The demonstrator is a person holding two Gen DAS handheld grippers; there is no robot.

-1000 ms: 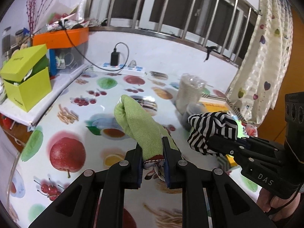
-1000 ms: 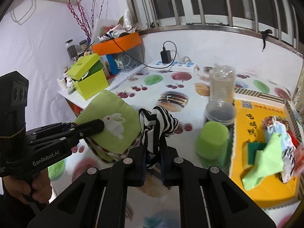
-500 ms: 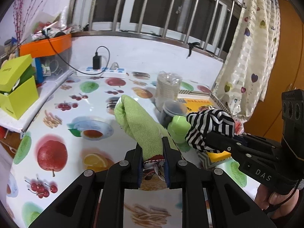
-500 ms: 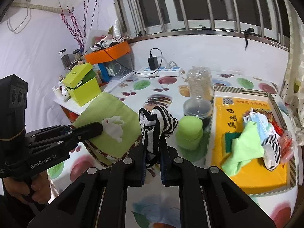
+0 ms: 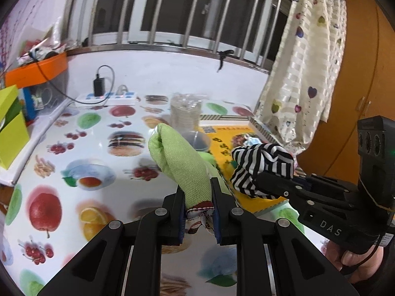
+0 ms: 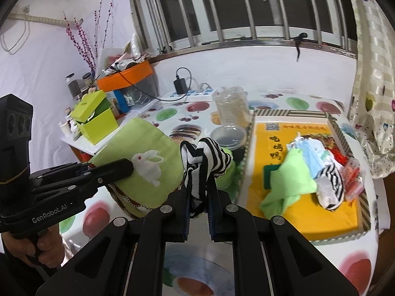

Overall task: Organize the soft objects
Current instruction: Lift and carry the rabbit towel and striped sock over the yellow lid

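Observation:
My left gripper is shut on a green towel with a white rabbit patch, held above the fruit-print table. My right gripper is shut on a black-and-white striped cloth, carried just right of the towel. The striped cloth shows in the left wrist view beside the right gripper. A shallow yellow-bottomed box at the right holds a pile of soft things: a green cloth, pale blue cloth and another striped piece.
A stack of clear cups, a dark lidded cup and a green round object stand by the box's left side. A lime box, an orange bin and a power strip line the far left. Curtain hangs right.
Both grippers have carried their cloths to the right across the table; the yellow box with its cloth pile now sits closer and fuller in the right wrist view. Both grips are unchanged.

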